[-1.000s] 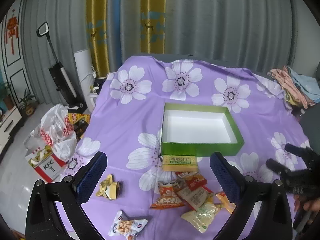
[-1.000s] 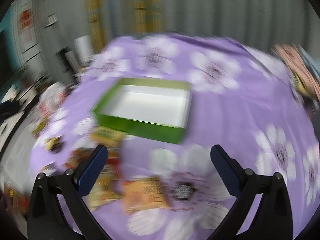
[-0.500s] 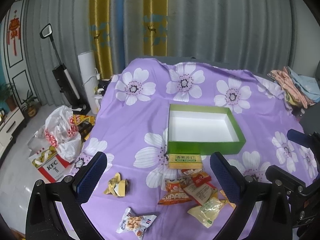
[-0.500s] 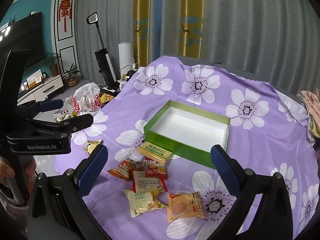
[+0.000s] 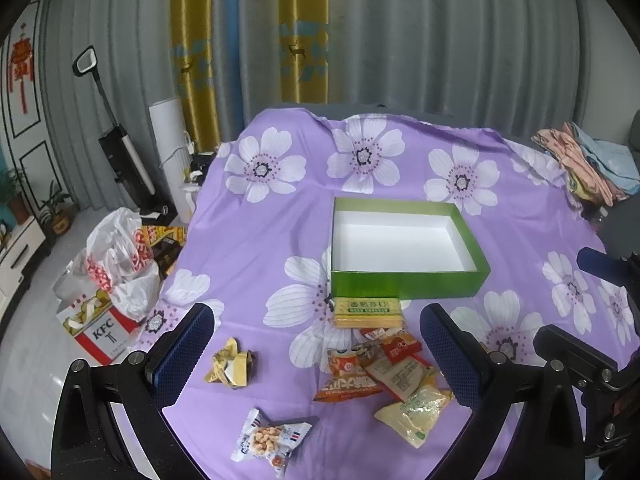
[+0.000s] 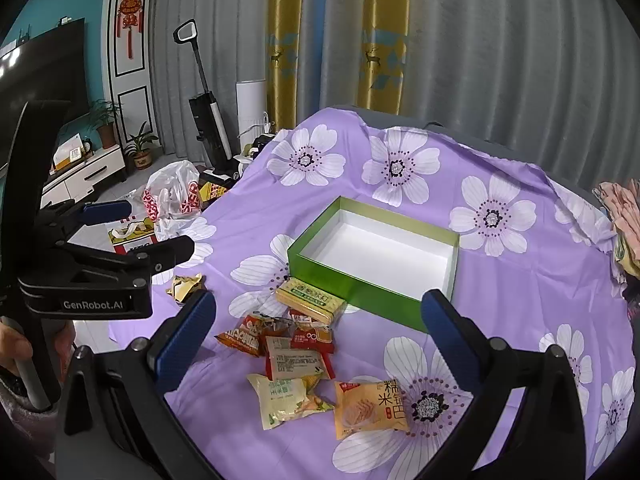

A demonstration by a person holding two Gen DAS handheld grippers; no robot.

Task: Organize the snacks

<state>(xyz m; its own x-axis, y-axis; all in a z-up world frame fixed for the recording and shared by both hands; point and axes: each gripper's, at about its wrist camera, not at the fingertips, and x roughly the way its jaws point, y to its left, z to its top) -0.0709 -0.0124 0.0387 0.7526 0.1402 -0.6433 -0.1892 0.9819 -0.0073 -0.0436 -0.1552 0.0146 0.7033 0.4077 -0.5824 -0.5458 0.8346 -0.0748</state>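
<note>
Left wrist view is showing the left gripper (image 5: 316, 344) hanging above a purple flowered cloth (image 5: 256, 240) that is covering the surface, its fingers (image 5: 184, 344) spread wide and gripping nothing. A green box (image 5: 404, 284) with a white inside is sitting open and empty near the middle of the cloth. Just in front of it a yellow biscuit pack (image 5: 367, 311) is lying against the box's near wall, and a pile of snack packets (image 5: 380, 368) is spreading out closer to the camera. A crumpled gold wrapper (image 5: 231, 367) and a peanut packet (image 5: 270, 442) are lying apart to the left. Right wrist view is showing the right gripper (image 6: 320, 336) hovering over the same pile, fingers (image 6: 452, 336) likewise released, with an orange rice-cracker packet (image 6: 370, 408) lying nearest. On the floor to the left, a white plastic bag (image 6: 174, 196) is slumping beside a KFC box (image 5: 98, 332).
</note>
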